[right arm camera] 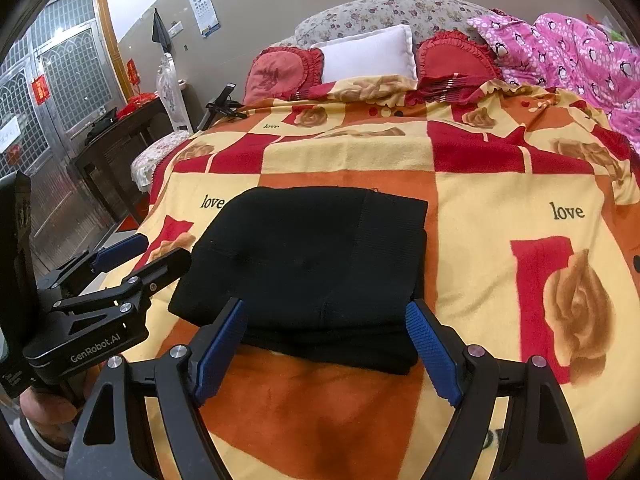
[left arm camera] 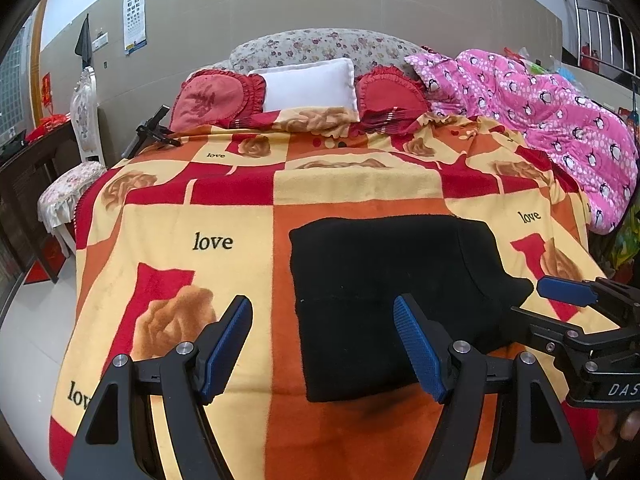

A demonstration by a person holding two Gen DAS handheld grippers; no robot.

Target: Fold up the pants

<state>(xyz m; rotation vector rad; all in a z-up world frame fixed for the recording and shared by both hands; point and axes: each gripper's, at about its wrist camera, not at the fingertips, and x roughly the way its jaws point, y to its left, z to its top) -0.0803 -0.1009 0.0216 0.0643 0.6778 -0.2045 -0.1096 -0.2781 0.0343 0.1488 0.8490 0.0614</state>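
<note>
My fingers' pads (left arm camera: 418, 350) are ribbed blue rubber on matt black plastic arms with bright metal pins; the pants (right arm camera: 312, 264) are matt black knit cloth, lying on a fuzzy fleece blanket (right arm camera: 500, 200), beside a shiny metal door (right arm camera: 56, 92)

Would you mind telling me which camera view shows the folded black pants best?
The right wrist view: the black pants lie centred, whole outline visible, with stacked layers showing at the near edge. The left wrist view shows them off to the right, partly hidden by a finger of the left gripper.

Beige wall (left arm camera: 360, 4) – eye chart (left arm camera: 135, 16), metal-grille door (right arm camera: 60, 80)
</note>
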